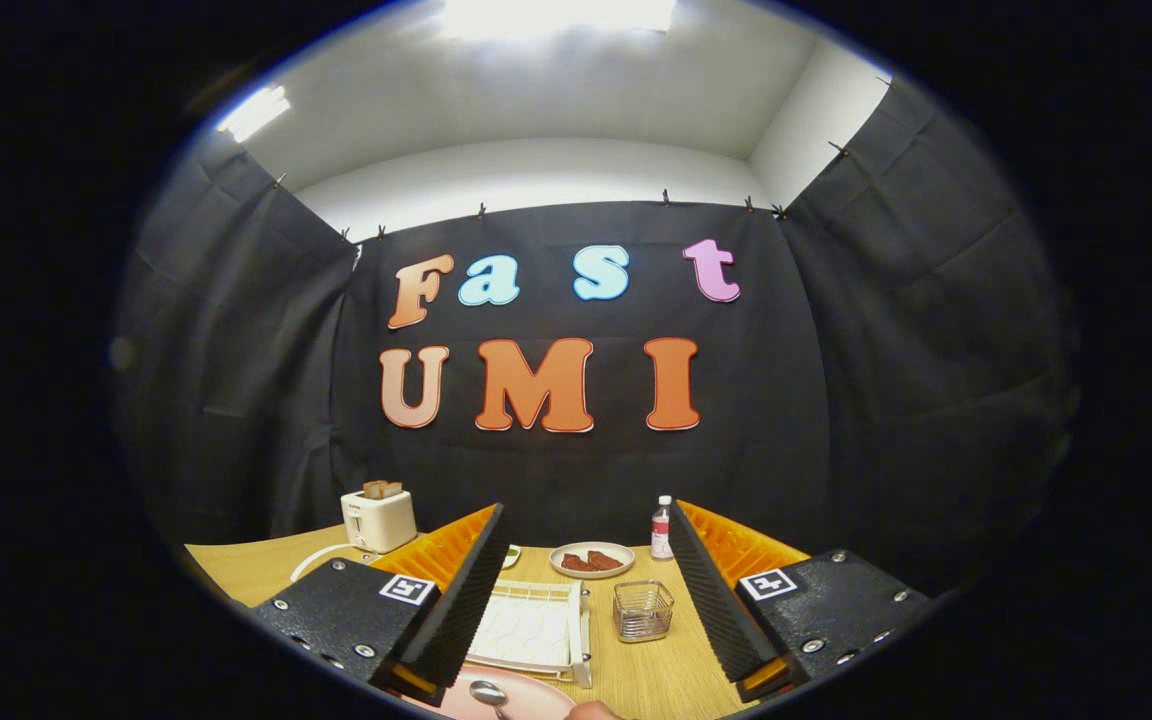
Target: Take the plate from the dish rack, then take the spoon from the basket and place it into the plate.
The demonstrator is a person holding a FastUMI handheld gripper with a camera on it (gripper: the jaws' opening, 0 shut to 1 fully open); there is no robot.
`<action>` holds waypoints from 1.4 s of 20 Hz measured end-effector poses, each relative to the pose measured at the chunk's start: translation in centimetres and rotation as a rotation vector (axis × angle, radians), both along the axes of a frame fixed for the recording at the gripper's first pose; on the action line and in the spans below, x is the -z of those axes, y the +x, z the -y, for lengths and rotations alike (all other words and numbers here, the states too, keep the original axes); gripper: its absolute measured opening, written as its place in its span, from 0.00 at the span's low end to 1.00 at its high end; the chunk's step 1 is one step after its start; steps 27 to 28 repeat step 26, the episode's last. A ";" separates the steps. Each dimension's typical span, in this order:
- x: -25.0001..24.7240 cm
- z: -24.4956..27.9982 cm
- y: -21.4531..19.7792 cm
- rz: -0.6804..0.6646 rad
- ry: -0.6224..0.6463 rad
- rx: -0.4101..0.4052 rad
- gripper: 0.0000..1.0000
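Note:
A pink plate (511,700) lies on the wooden table just below and between my fingers, and a metal spoon (488,692) rests in it, bowl up. My gripper (586,590) hangs above the table, open, with nothing between its fingers. Beyond the plate sits the white dish rack (533,632), and to its right the small wire basket (643,611). A fingertip of a person's hand (596,711) shows by the plate's right edge.
A white toaster (379,519) with bread in its slots stands at the back left. A plate of reddish food (591,560) and a small bottle (662,528) stand at the back. Black cloth walls close the booth behind the table (256,565).

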State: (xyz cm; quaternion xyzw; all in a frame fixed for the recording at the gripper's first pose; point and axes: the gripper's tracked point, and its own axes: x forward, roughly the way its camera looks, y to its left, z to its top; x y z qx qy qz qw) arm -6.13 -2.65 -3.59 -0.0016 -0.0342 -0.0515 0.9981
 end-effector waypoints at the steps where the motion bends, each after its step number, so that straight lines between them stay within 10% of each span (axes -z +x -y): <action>1: -0.1 -0.1 0.1 0.004 0.004 -0.003 0.95; 28: -3.0 -3.4 -0.2 0.062 -0.056 -0.025 0.95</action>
